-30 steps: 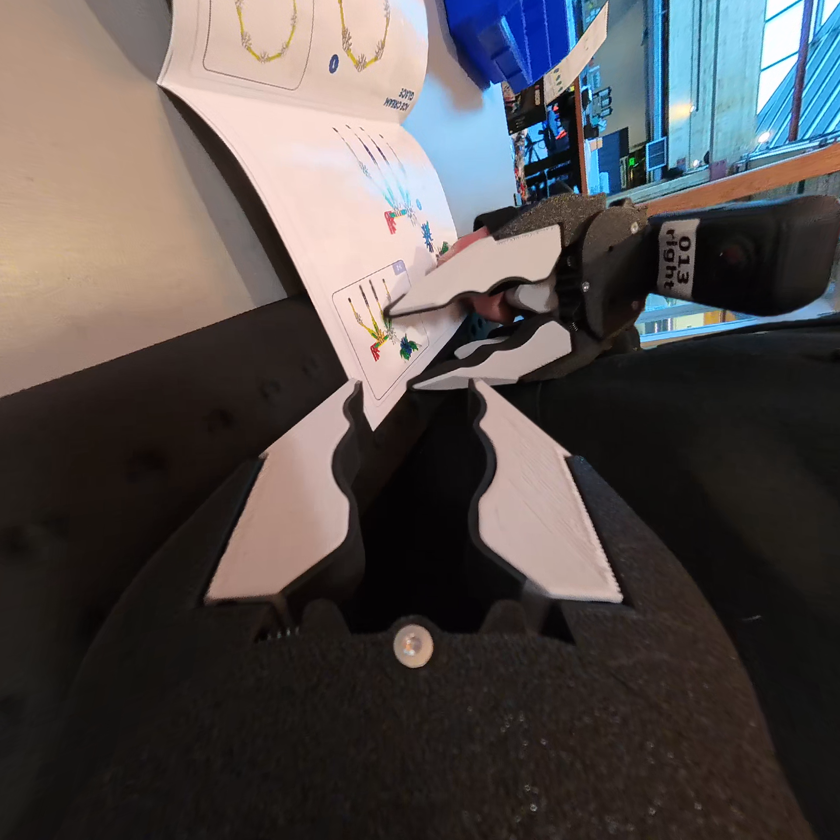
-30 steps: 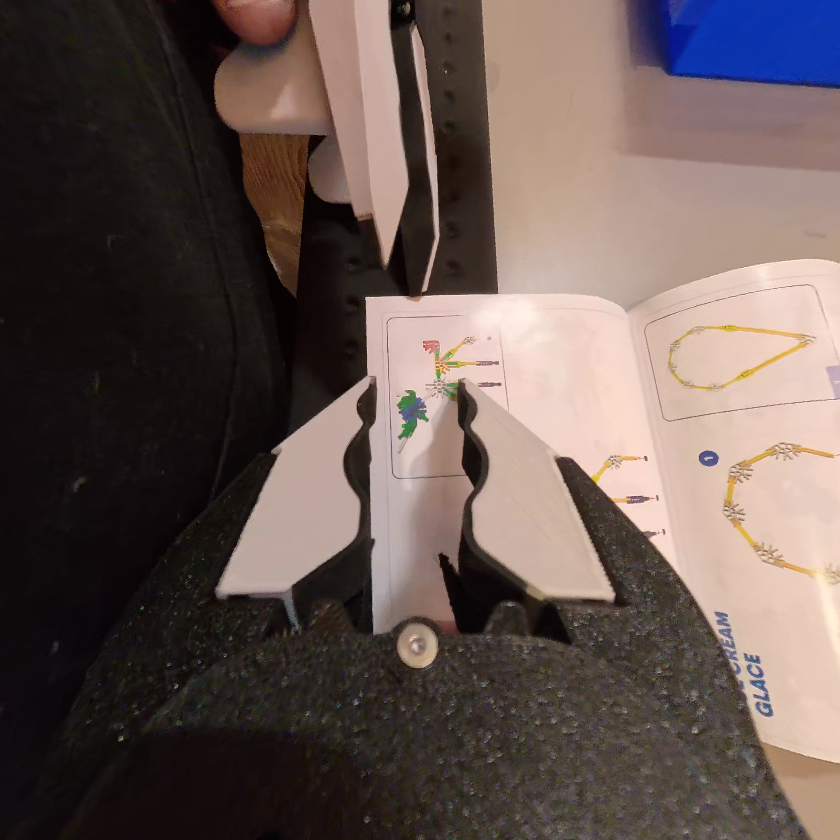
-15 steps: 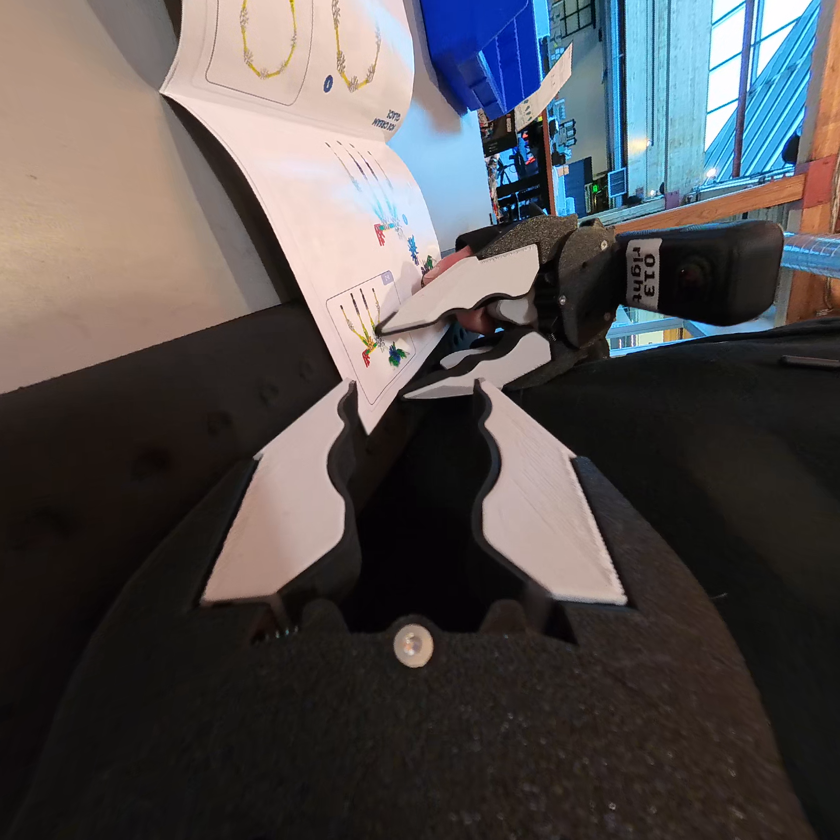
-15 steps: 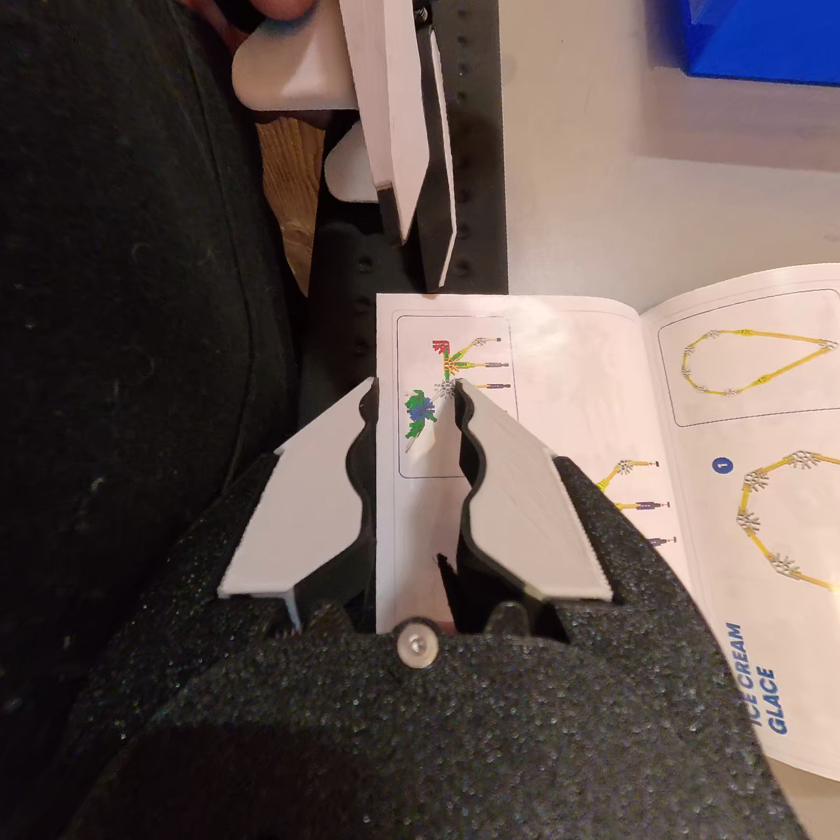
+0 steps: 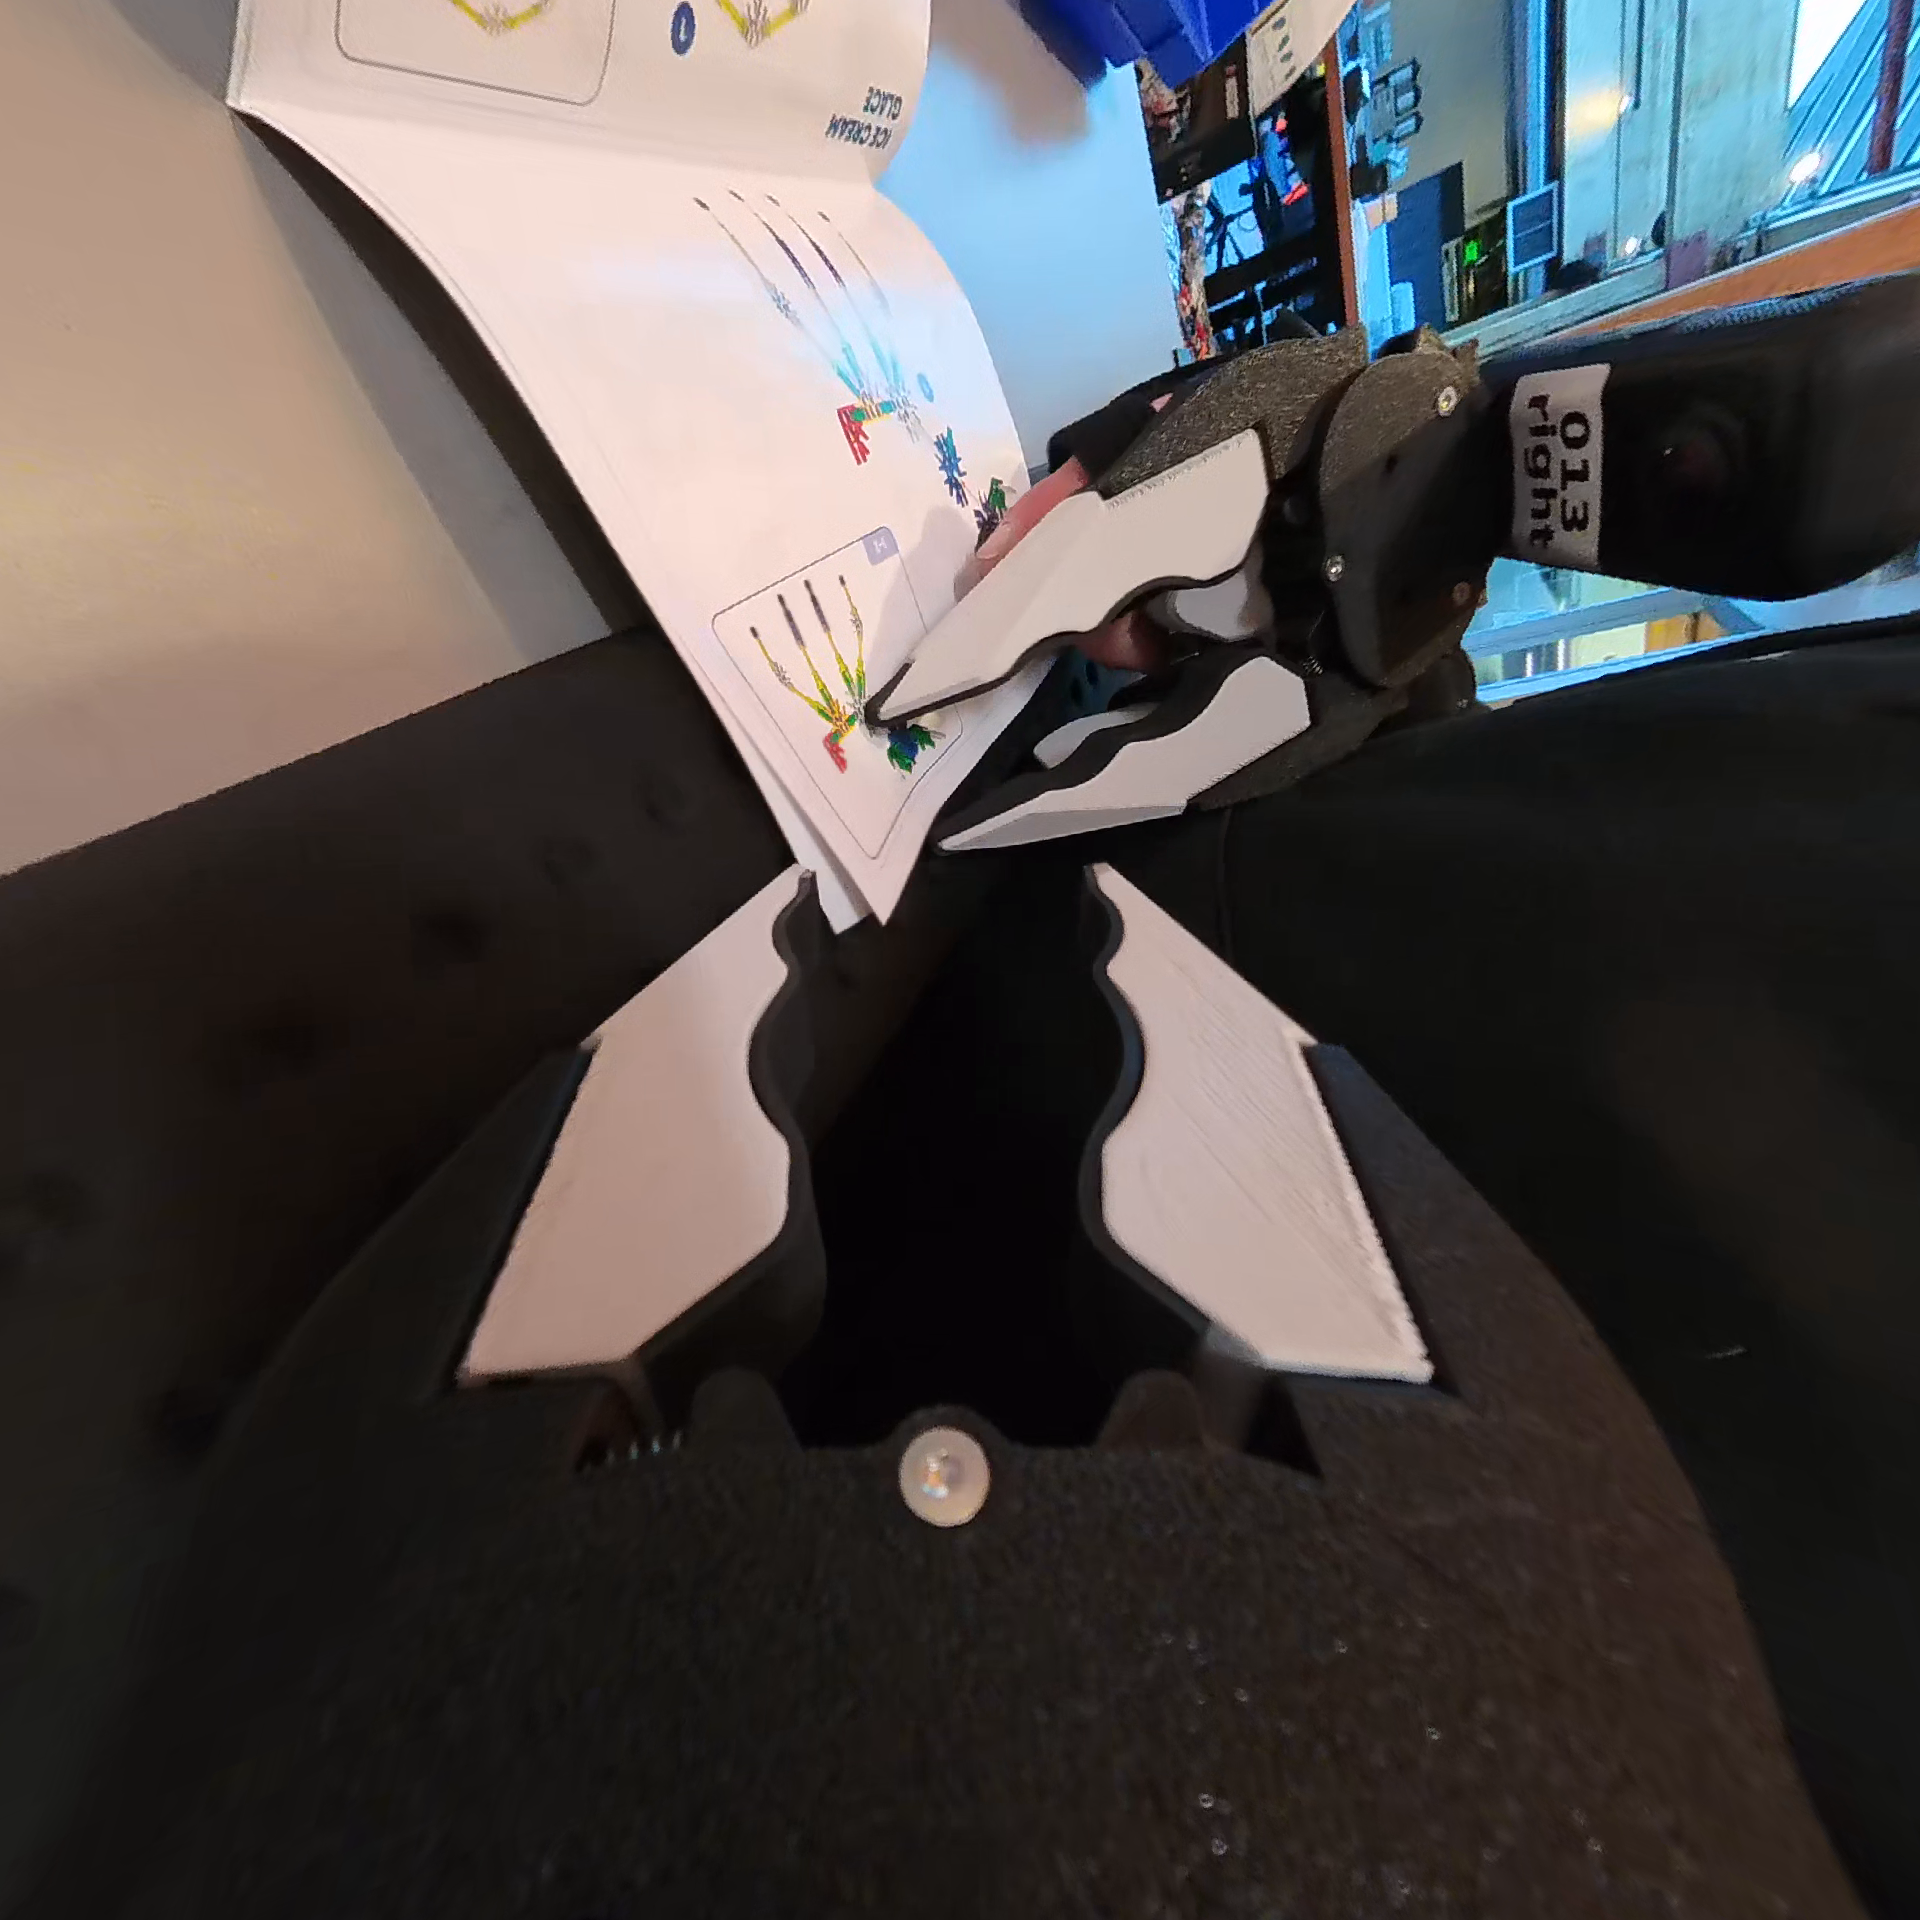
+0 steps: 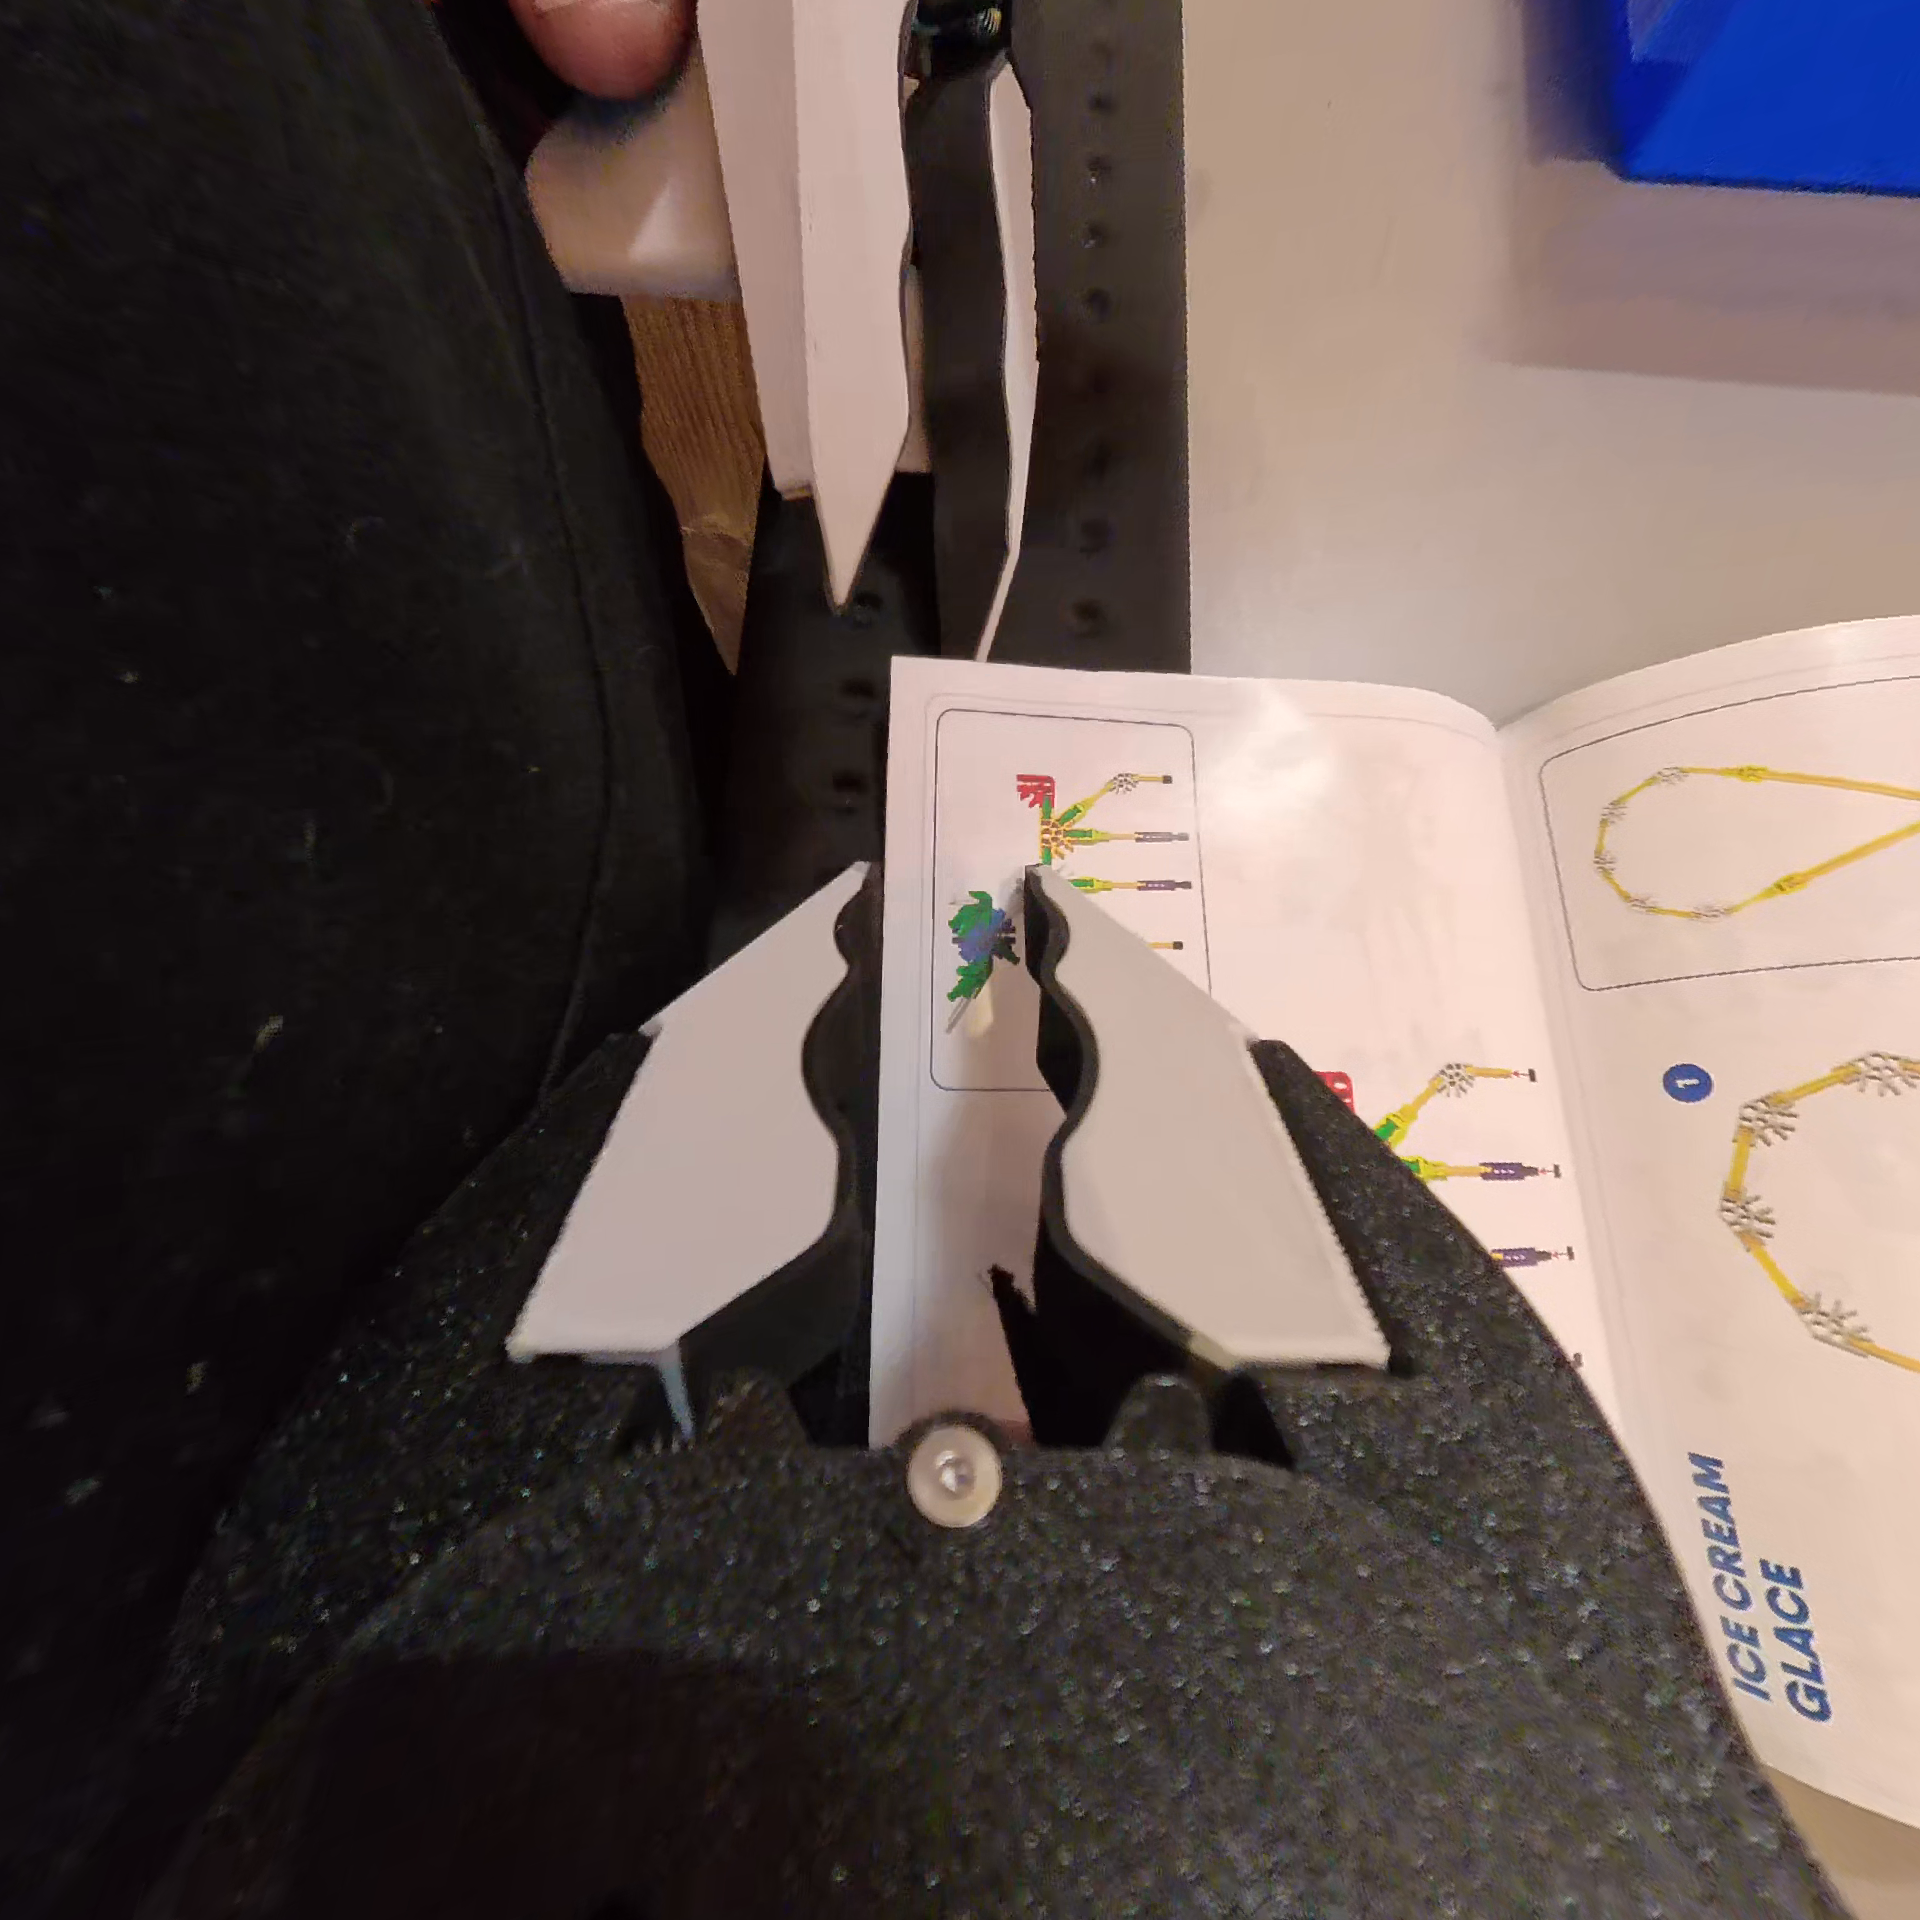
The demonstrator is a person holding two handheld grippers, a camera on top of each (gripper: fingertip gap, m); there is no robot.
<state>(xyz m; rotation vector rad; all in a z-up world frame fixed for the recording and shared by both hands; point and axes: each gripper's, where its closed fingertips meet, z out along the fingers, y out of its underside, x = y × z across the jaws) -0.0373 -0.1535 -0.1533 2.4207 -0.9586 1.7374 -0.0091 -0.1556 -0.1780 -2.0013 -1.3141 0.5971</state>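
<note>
An open instruction booklet [image 5: 675,312] with coloured diagrams lies on a white table [image 5: 156,416], its near page sticking out past the table's edge. My right gripper [image 6: 945,871] is open and straddles that page's outer edge [image 6: 1351,883], one finger above the paper and one below. The left wrist view shows the right gripper [image 5: 909,779] with its upper fingertip on the printed diagram. My left gripper [image 5: 945,883] is open and empty, its left fingertip just beside the page's free corner. It also shows at the top of the right wrist view [image 6: 914,623].
A blue bin [image 6: 1766,94] stands on the table beyond the booklet. A black perforated rail [image 6: 1101,312] runs along the table's edge. A person's black clothing [image 6: 260,727] fills the space beside and below the grippers. A fingertip [image 6: 592,42] rests on the left gripper's handle.
My right gripper's fingers have narrowed a little around the page. My left gripper has drawn nearer to the page's corner.
</note>
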